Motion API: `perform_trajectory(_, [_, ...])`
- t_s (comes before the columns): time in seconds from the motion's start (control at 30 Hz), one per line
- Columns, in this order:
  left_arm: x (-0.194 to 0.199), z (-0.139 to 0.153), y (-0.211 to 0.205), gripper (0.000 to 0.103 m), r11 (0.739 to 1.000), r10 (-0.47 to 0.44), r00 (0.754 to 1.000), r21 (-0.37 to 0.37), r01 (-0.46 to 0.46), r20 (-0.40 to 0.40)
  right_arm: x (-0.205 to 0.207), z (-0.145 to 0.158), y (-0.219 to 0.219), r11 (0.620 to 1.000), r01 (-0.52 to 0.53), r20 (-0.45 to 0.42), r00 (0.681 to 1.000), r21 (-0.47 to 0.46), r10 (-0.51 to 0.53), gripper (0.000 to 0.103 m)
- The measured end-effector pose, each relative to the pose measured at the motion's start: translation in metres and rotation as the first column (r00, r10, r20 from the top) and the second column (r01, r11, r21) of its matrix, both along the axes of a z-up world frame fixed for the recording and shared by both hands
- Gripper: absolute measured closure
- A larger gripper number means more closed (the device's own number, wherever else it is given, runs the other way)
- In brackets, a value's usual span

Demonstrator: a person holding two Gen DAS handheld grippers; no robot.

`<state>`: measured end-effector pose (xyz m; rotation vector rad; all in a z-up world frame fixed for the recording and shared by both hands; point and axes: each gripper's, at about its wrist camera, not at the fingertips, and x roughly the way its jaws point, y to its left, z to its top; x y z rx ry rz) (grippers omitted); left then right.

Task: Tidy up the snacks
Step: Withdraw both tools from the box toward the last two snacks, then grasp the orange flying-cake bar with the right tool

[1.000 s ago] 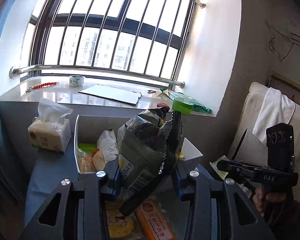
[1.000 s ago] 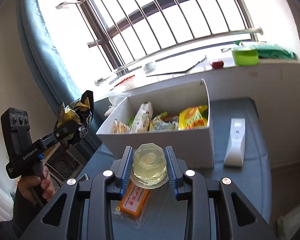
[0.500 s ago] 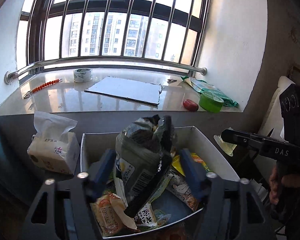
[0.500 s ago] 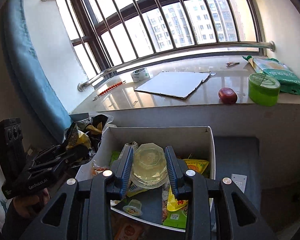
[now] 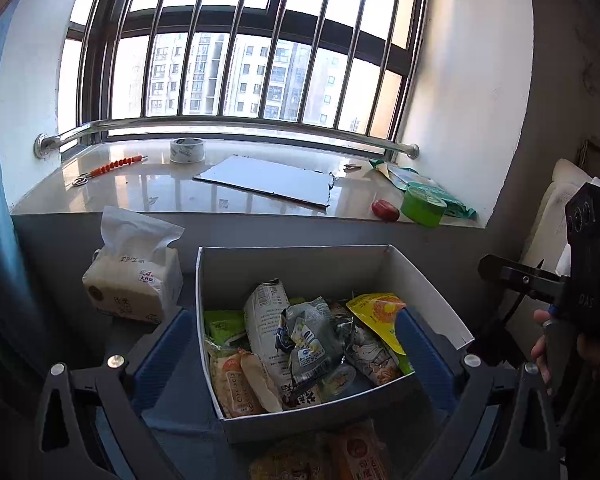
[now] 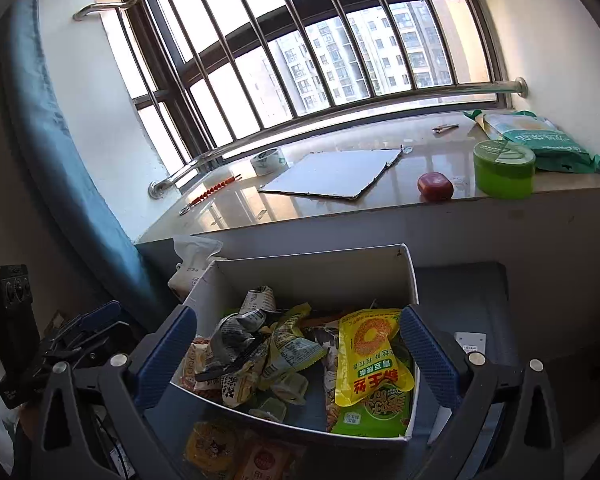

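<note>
A tissue pack [image 5: 134, 278] is seen at the left on the blue-grey table [image 6: 466, 292], just beside the white cardboard box [image 5: 428, 284]. The left gripper [image 5: 296, 344] is held over the box with its blue fingers [image 5: 160, 354] spread wide and nothing between them. Inside the box, a crumpled grey snack bag [image 5: 314, 340] is found lying on other packets, with a yellow ring-snack pouch [image 6: 370, 350] toward the right side. The right gripper [image 6: 298, 350] is likewise released, its jaws wide apart over the box. Two orange packets [image 6: 236, 454] are noted on the table in front of the box. A green tub [image 6: 504, 168] is recorded on the windowsill at the right.
</note>
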<state>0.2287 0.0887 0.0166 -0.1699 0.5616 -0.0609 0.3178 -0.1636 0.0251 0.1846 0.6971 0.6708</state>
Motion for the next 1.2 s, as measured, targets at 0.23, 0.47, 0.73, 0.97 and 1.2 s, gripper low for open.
perform_trajectory(0.23, [-0.085, 0.000, -0.021, 0.000, 0.999, -0.035, 0.995, 0.029, 0.033, 0.094, -0.076, -0.010, -0.014, 0.997, -0.080, 0.043, 0.996, -0.009, 0.080, 0.000])
perform_trajectory(0.47, [-0.161, -0.028, -0.034, 0.000, 1.000, -0.002, 0.994, 0.004, 0.001, 0.109, -0.142, -0.036, -0.034, 0.998, -0.070, 0.061, 0.996, -0.003, 0.070, 0.000])
perform_trajectory(0.73, [-0.203, -0.062, -0.036, 0.000, 0.998, 0.017, 0.997, -0.069, -0.012, 0.072, -0.176, -0.096, -0.022, 0.997, -0.052, -0.049, 0.998, -0.053, 0.049, 0.000])
perform_trajectory(0.97, [-0.201, -0.071, -0.033, 0.000, 0.997, 0.039, 0.998, -0.072, -0.035, 0.052, -0.165, -0.131, 0.029, 0.973, -0.126, -0.110, 0.988, -0.193, 0.107, 0.000])
perform_trajectory(1.2, [-0.200, -0.079, -0.026, 0.000, 0.994, 0.065, 0.998, -0.086, -0.062, 0.024, -0.134, -0.157, 0.080, 0.938, -0.137, -0.175, 0.981, -0.319, 0.083, 0.000])
